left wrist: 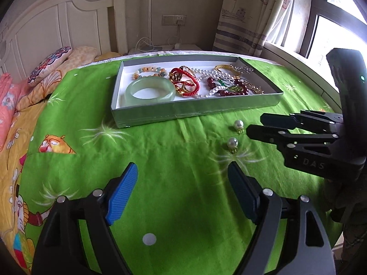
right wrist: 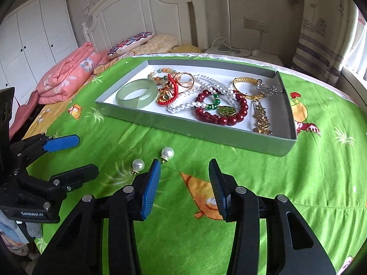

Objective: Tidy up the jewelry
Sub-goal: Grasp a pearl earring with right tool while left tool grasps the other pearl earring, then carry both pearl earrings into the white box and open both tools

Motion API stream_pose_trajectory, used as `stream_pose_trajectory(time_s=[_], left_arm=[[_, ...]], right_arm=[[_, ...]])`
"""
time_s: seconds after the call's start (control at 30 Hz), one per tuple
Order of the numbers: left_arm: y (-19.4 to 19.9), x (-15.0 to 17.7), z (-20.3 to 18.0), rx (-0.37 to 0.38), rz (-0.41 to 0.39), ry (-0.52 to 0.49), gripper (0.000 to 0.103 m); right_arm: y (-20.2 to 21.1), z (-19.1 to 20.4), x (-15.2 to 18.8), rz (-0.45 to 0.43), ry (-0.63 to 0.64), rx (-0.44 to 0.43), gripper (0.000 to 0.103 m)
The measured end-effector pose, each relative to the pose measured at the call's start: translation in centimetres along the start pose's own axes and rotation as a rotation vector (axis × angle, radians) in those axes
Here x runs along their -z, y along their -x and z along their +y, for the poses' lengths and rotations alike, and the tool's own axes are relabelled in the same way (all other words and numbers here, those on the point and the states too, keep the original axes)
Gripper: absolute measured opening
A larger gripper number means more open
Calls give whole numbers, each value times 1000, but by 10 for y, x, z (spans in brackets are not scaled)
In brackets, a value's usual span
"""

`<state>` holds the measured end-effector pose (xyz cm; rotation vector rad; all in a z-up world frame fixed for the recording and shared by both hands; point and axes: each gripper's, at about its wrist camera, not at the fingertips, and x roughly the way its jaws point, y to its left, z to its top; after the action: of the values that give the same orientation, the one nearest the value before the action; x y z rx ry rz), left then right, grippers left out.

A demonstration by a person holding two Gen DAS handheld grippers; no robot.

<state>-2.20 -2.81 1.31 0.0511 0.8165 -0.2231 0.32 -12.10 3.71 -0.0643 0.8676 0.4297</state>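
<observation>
A shallow grey tray (left wrist: pixel 195 112) (right wrist: pixel 195 128) lies on the green bedspread. It holds a jade bangle (left wrist: pixel 150 89) (right wrist: pixel 135 94), a dark red bead bracelet (right wrist: pixel 220 111), a pearl strand, a gold bangle (right wrist: pixel 247 87) and other tangled pieces. Two loose pearl earrings (left wrist: pixel 238 123) (left wrist: pixel 232 142) rest on the cloth in front of the tray, also visible in the right wrist view (right wrist: pixel 167 152) (right wrist: pixel 138 165). My left gripper (left wrist: pixel 181 167) (right wrist: pixel 87 154) is open and empty, just short of the earrings. My right gripper (right wrist: pixel 184 162) (left wrist: pixel 255 123) is open and empty, its left finger beside the nearer-to-tray earring.
A folded pink quilt (right wrist: pixel 64 82) and patterned pillows (right wrist: pixel 130 42) lie at the head of the bed by the white headboard (right wrist: pixel 137 9). A white wardrobe (right wrist: pixel 29 36) stands far left. A curtain (left wrist: pixel 247 13) and window (left wrist: pixel 335 34) line the right side.
</observation>
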Motion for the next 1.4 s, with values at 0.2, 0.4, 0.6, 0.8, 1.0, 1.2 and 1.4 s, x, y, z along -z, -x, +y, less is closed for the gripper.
stream_pose_trajectory(time_s=[0.2, 0.4, 0.6, 0.8, 1.0, 1.2, 1.4], left_arm=[[3, 5, -16, 4, 2, -63, 80], [1, 5, -24, -1, 10, -101, 80], [-3, -2, -25, -4, 8, -101, 79], [-19, -16, -42, 3, 29, -149, 63], [-39, -25, -59, 5, 60, -201, 41], [-37, -23, -60, 52, 40, -211, 13], [-26, -21, -60, 44, 3, -208, 13]], right_arm=[[-12, 12, -8, 19, 20, 10, 36], [-23, 23, -13, 44, 52, 44, 27], [-12, 25, -8, 9, 63, 60, 13], [17, -3, 4, -56, -33, 41, 13], [30, -23, 15, -81, -95, 28, 13], [38, -25, 22, -105, -117, -1, 13], [44, -22, 28, -118, -118, -7, 13]])
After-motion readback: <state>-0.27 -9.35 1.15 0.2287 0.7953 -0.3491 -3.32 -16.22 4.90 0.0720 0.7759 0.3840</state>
